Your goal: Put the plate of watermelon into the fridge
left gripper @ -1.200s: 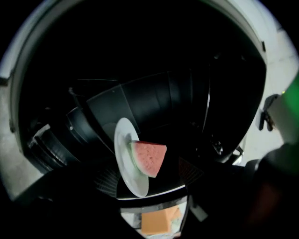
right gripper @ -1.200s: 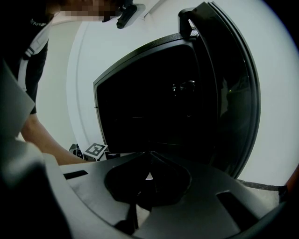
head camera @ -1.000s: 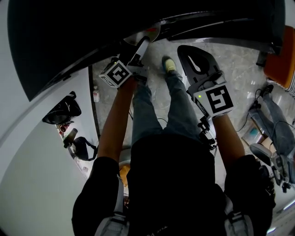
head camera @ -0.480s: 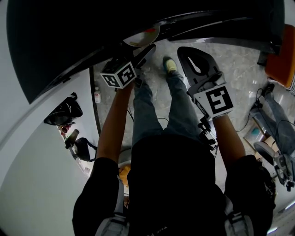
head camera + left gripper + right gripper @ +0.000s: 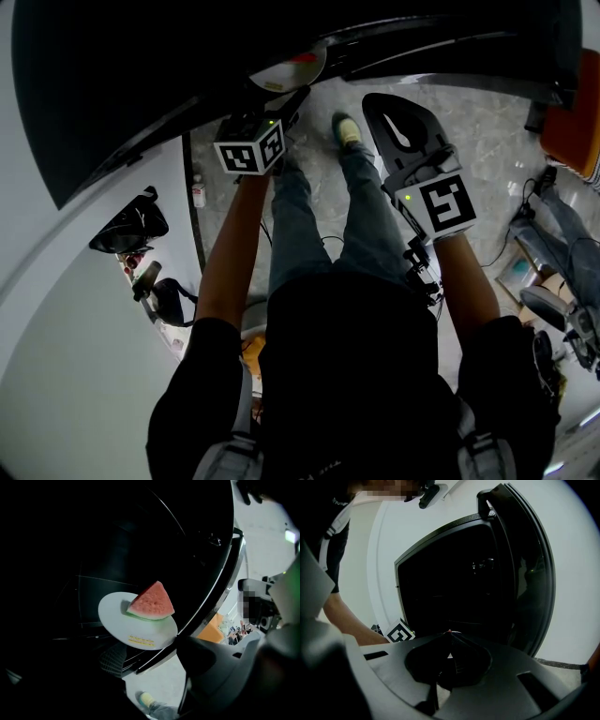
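Observation:
A white plate (image 5: 123, 620) carrying a red watermelon wedge (image 5: 151, 603) rests on a shelf inside the dark fridge (image 5: 93, 550). The head view shows the plate (image 5: 281, 77) at the fridge's lower edge. My left gripper (image 5: 297, 99) hangs just in front of the plate and does not touch it. Its jaws are closing and nothing is between them; in its own view the left gripper (image 5: 147, 656) is below the plate. My right gripper (image 5: 386, 111) is held out over the floor, its tips together, with nothing in it. Its own view shows the right gripper (image 5: 449, 633) pointing into the fridge.
The fridge door (image 5: 527, 573) stands open to the right. Grey marble floor (image 5: 487, 150) lies below, with the person's shoe (image 5: 345, 131) on it. Black bags (image 5: 127, 225) sit at the left by a white wall. An orange seat (image 5: 574, 117) is at the far right.
My left gripper has let go of the plate and drawn back a little toward the person. The plate has stayed on the fridge shelf. The right gripper has hardly moved.

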Demonstrator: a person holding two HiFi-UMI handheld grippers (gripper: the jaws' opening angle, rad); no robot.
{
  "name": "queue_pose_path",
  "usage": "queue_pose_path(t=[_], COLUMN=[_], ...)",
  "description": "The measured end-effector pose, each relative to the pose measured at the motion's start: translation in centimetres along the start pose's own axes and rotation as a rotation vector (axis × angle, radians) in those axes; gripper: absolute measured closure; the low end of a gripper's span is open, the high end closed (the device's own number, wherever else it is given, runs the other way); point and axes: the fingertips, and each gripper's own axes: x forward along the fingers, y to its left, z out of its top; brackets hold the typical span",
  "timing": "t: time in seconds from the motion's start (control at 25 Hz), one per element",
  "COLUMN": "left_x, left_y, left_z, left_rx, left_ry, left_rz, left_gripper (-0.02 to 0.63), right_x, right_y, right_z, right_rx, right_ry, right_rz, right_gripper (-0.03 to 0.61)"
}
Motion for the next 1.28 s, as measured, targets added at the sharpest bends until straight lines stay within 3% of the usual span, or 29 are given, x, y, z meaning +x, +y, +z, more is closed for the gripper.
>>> queue_pose_path(t=[0.28,0.44,0.76,0.84,1.08,1.28], left_x=[-0.5,0.2,0.0,0.1,0.9,0.9], left_y=[0.4,1.7,2.8,3.4,4.0,5.0], left_z=[0.1,1.3,2.6,3.1,4.5,5.0], left_rx=[-0.061,-0.196,-0.423,-0.421,-0.259,-0.203], left_ry=[0.001,-0.018,-0.044,-0.032,-0.019,-0.032], left_rz=[0.019,0.049,0.077,0.101,0.163,0.192], left_gripper=[0.325,0.410,0.570,0.604,0.604,0.603], right_x=[-0.6,0.0,-0.1,-0.1,0.2,-0.1], right_y=[0.0,-0.8,-1.1,-1.1,-0.9,-0.6], right_z=[0.5,1.1,0.1,0.0,0.2,0.3], right_rx=[-0.002,0.006,0.021,0.021,0.028,0.018], right_ry=[-0.035,-0.066,-0.005,0.000,-0.012,-0.018], right_rz=[-0.025,-0.030,-0.034,-0.034,-0.036,-0.031], right_gripper=[0.571,0.571,0.571,0.571,0.571,0.571])
